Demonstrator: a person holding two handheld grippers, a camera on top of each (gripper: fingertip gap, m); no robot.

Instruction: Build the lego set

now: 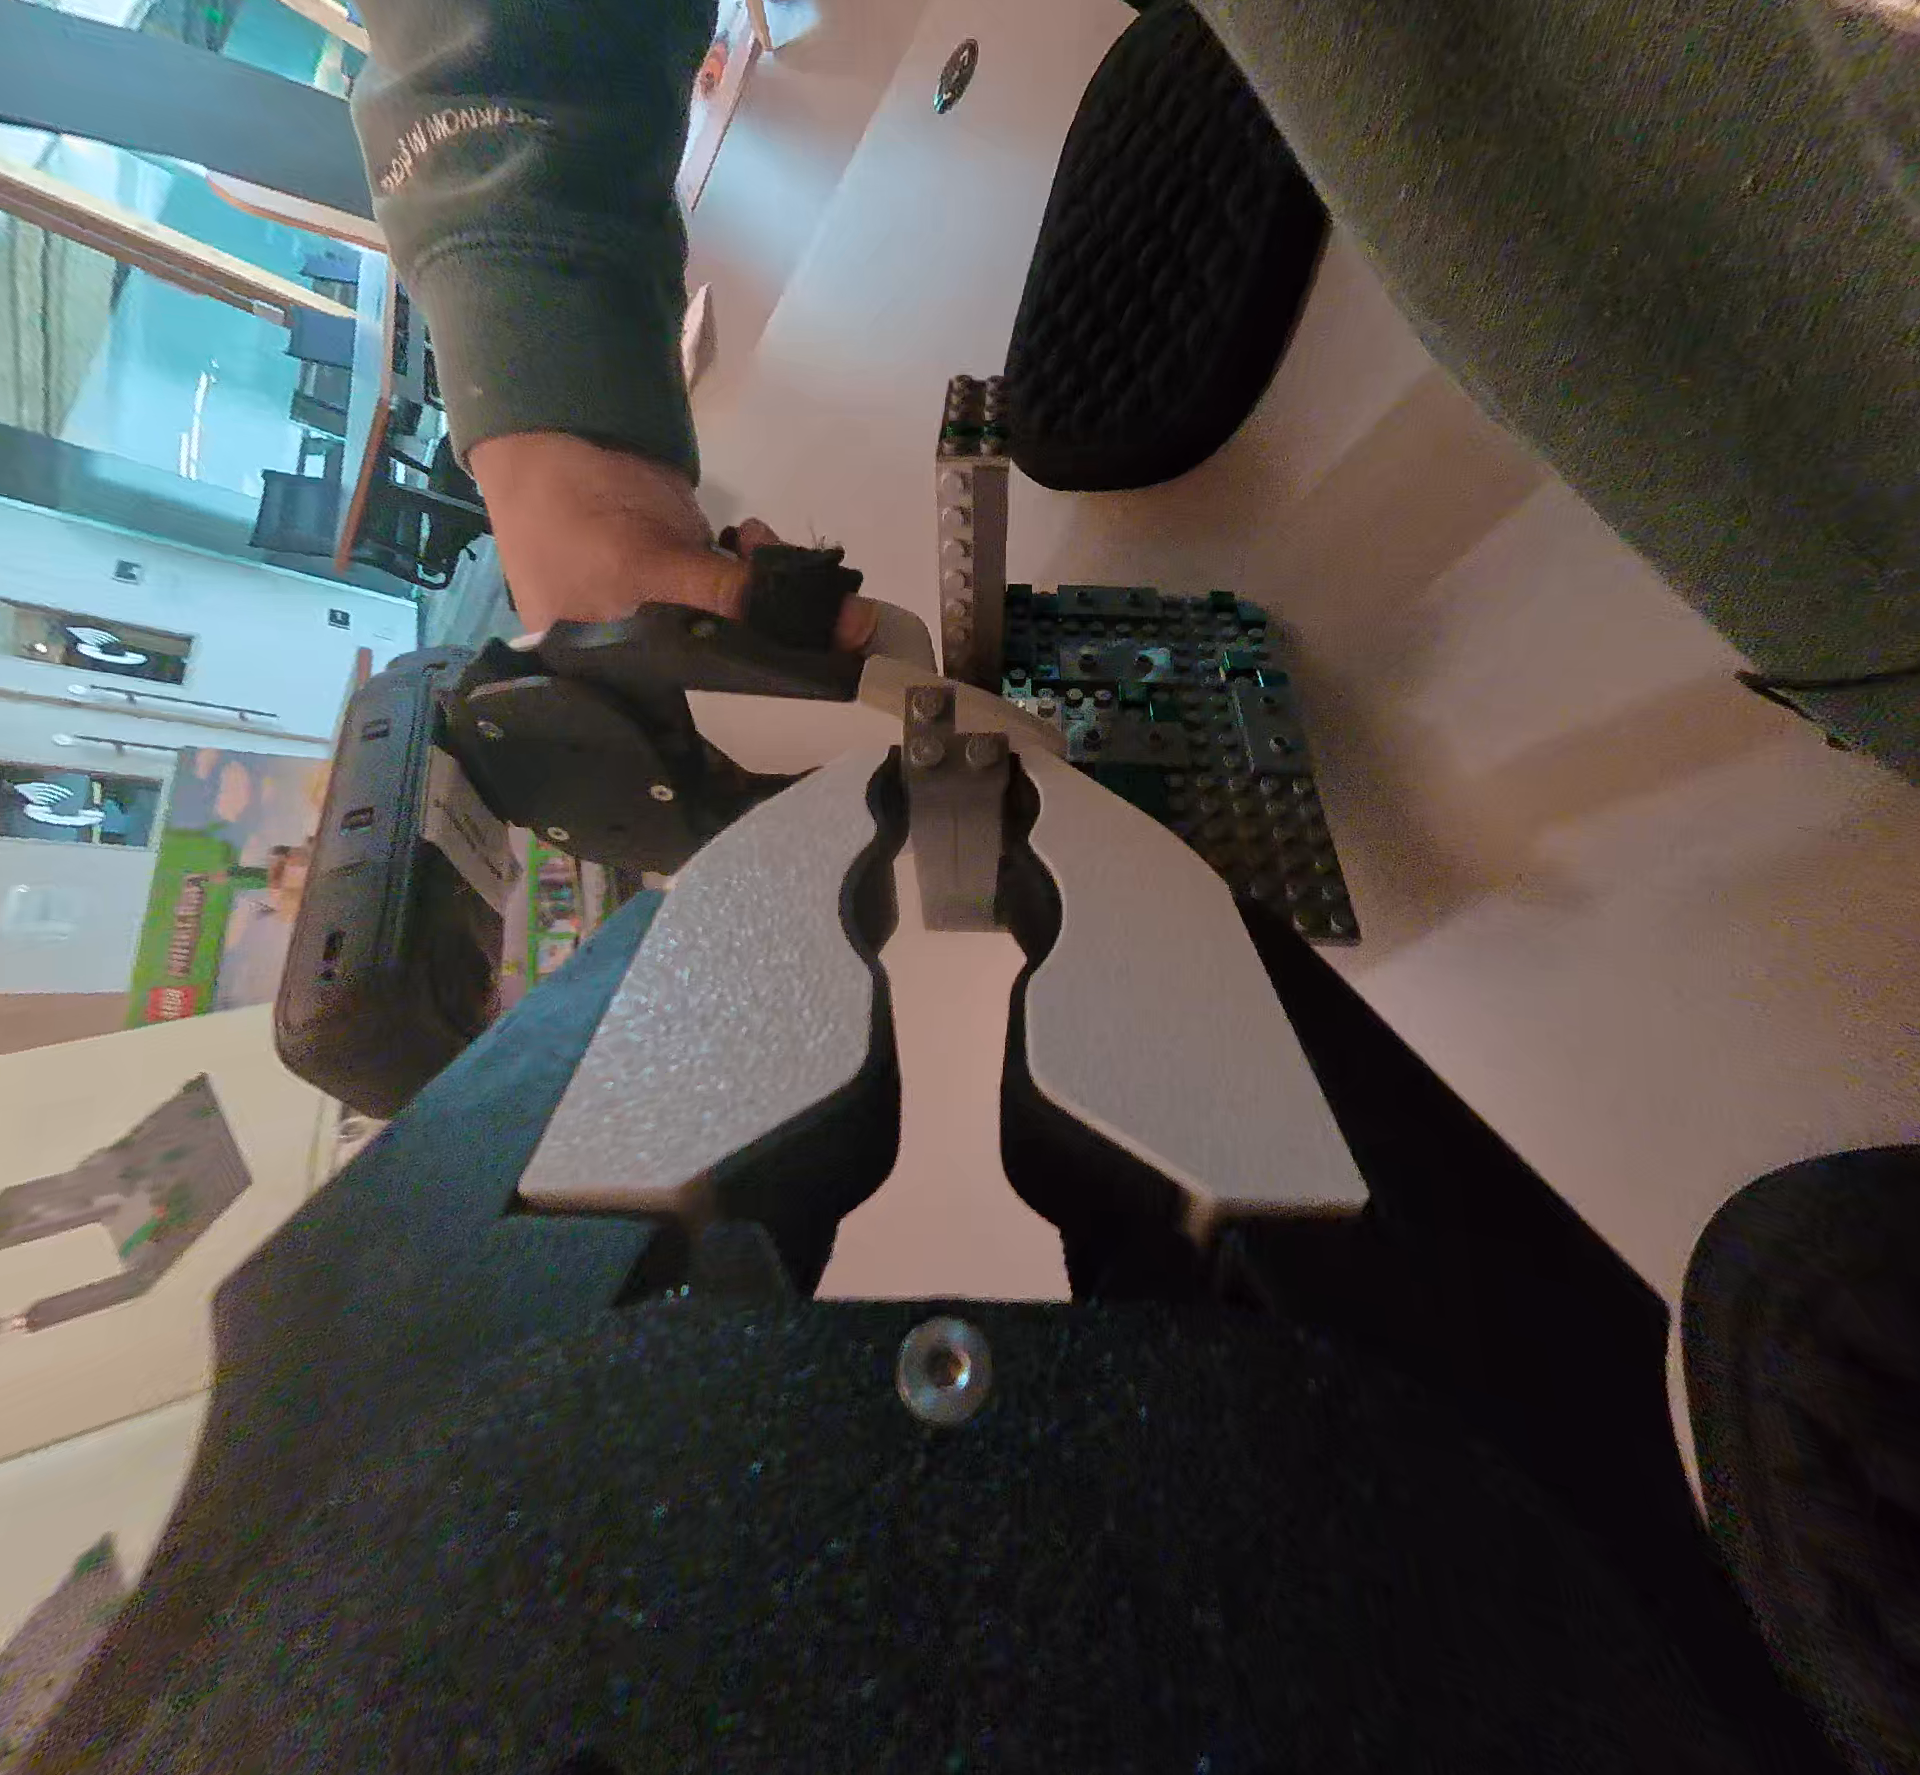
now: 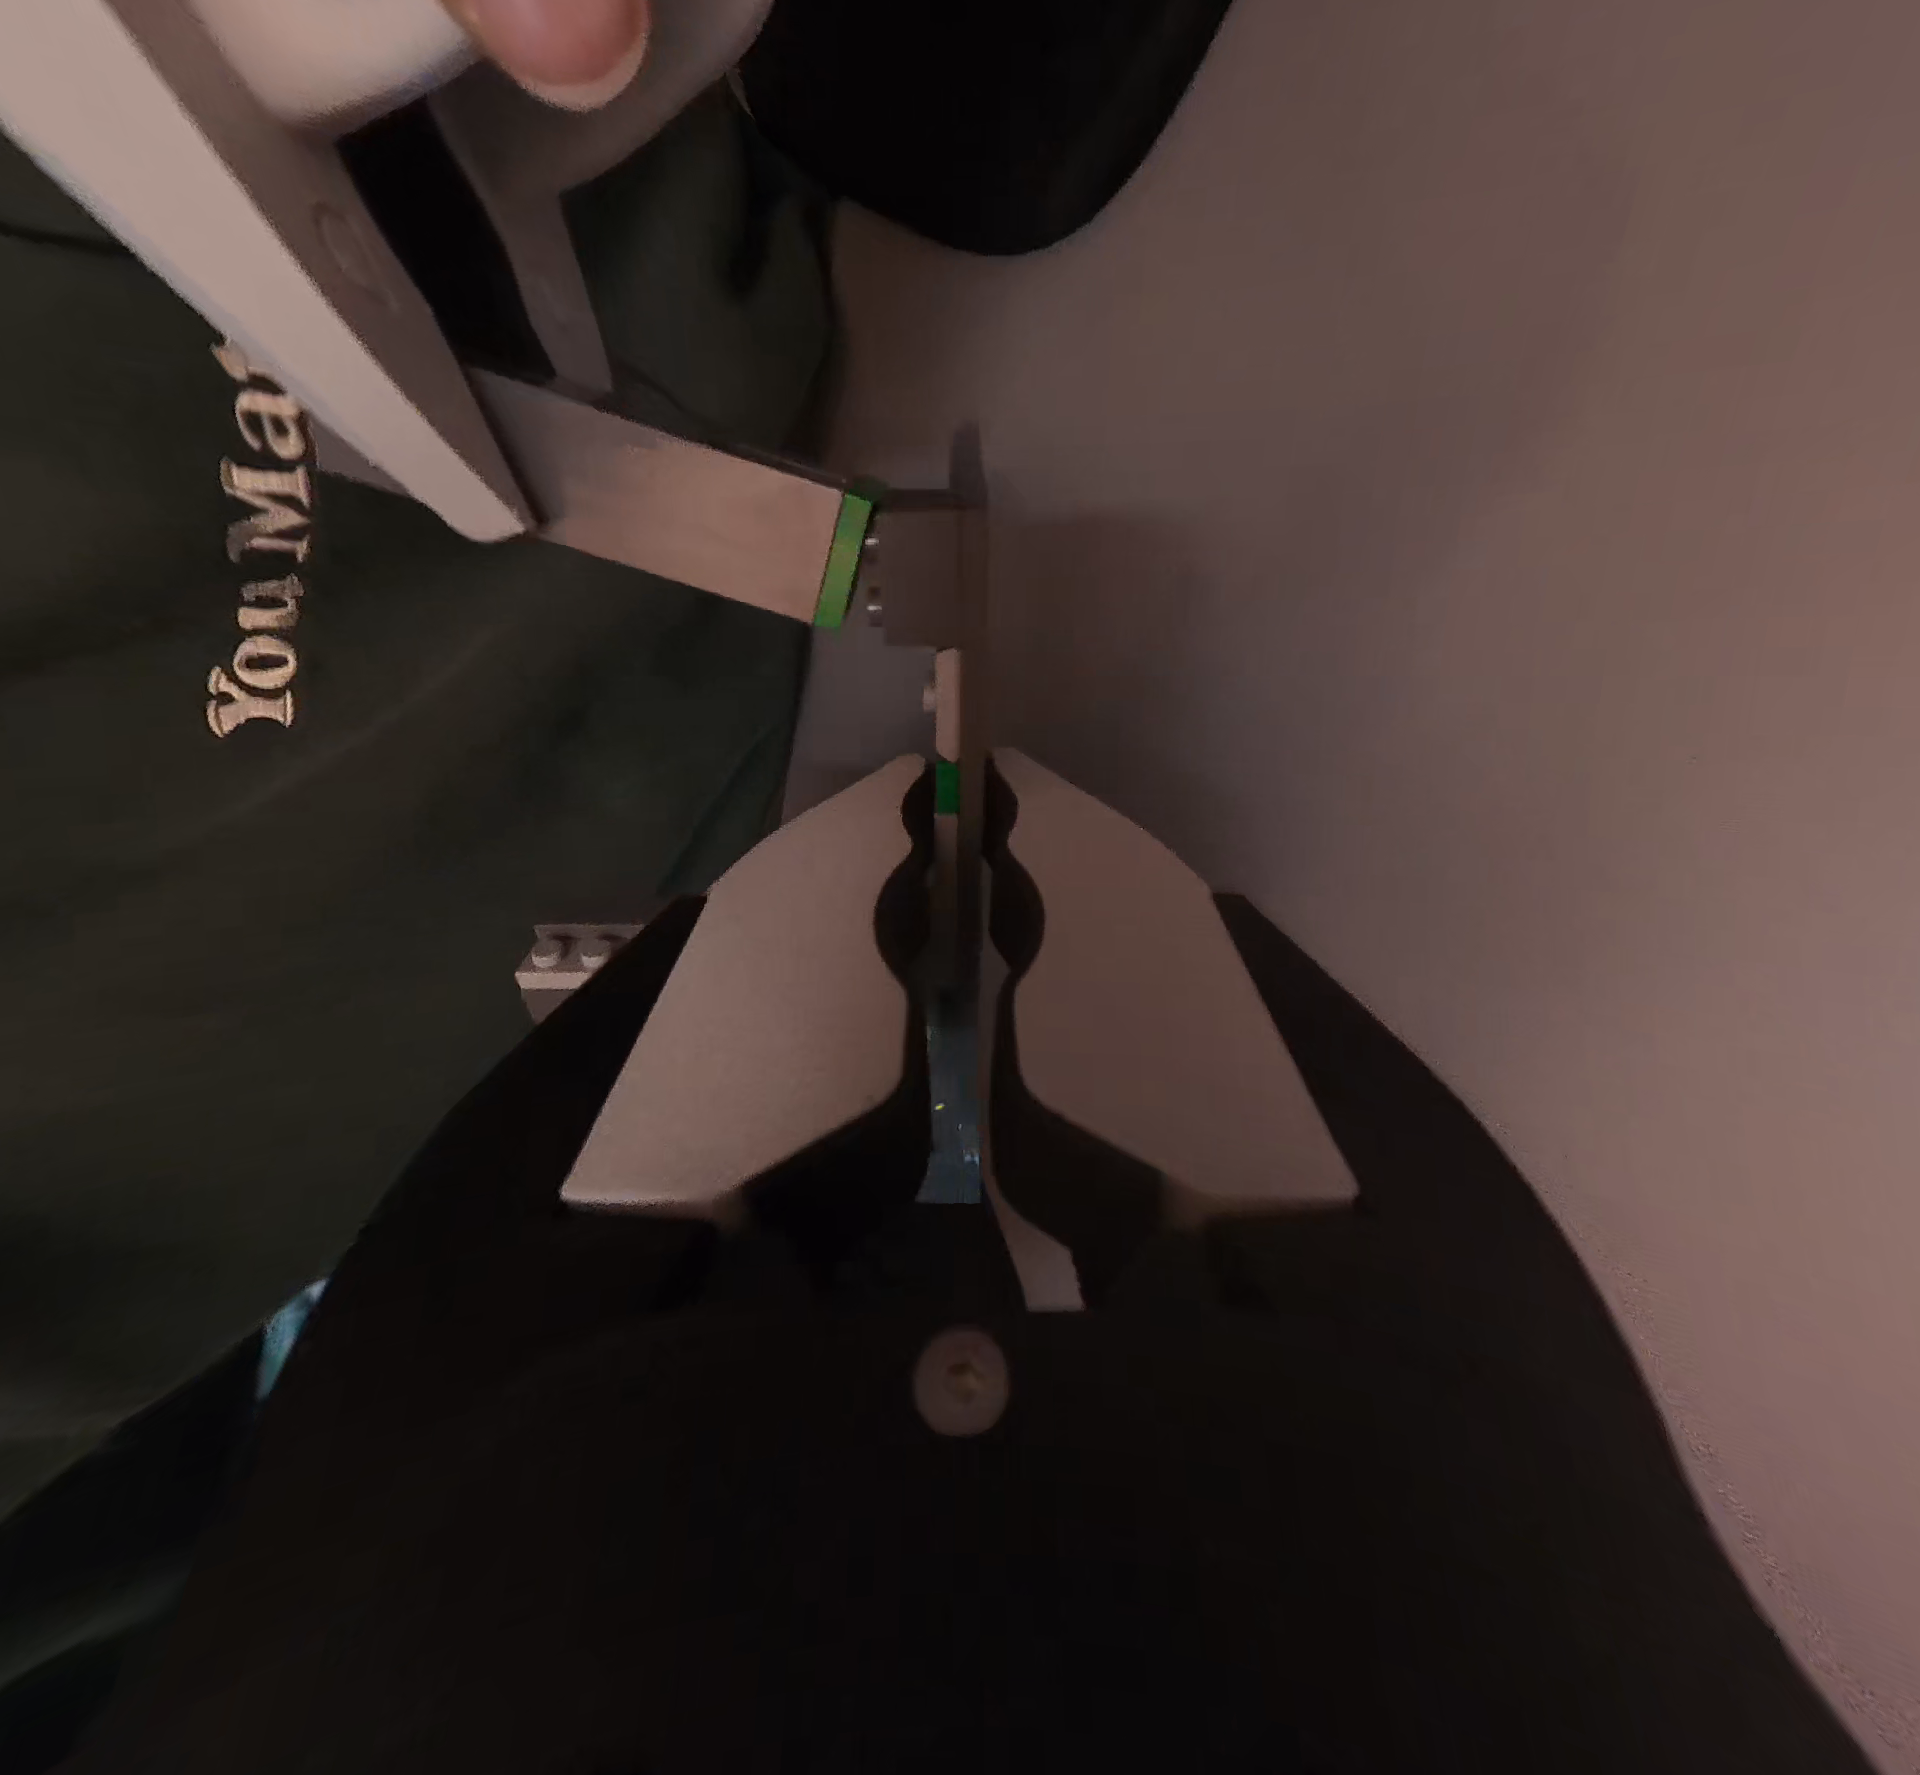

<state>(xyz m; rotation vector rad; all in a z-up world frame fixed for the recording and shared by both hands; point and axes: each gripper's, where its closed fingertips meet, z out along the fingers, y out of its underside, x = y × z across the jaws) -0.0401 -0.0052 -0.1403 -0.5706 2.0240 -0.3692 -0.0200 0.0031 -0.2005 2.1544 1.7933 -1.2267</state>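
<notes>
- Clamping a small grey brick (image 1: pixel 954 832), the left gripper (image 1: pixel 951 769) is seen with fingers (image 1: pixel 748 977) narrowed onto it.
- A dark studded baseplate (image 1: pixel 1195 717), bearing a grey column (image 1: pixel 971 541), is held edge-on above the pale counter (image 1: pixel 1455 790).
- The right gripper (image 2: pixel 958 769) is closed on that baseplate's (image 2: pixel 971 582) edge, fingers (image 2: pixel 790 987) nearly together.

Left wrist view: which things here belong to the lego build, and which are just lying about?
Part of the job:
grey brick piece shut in the left gripper
dark studded baseplate
grey brick column at its edge
right gripper

Lying about:
black woven cushion
set box in the background
</notes>
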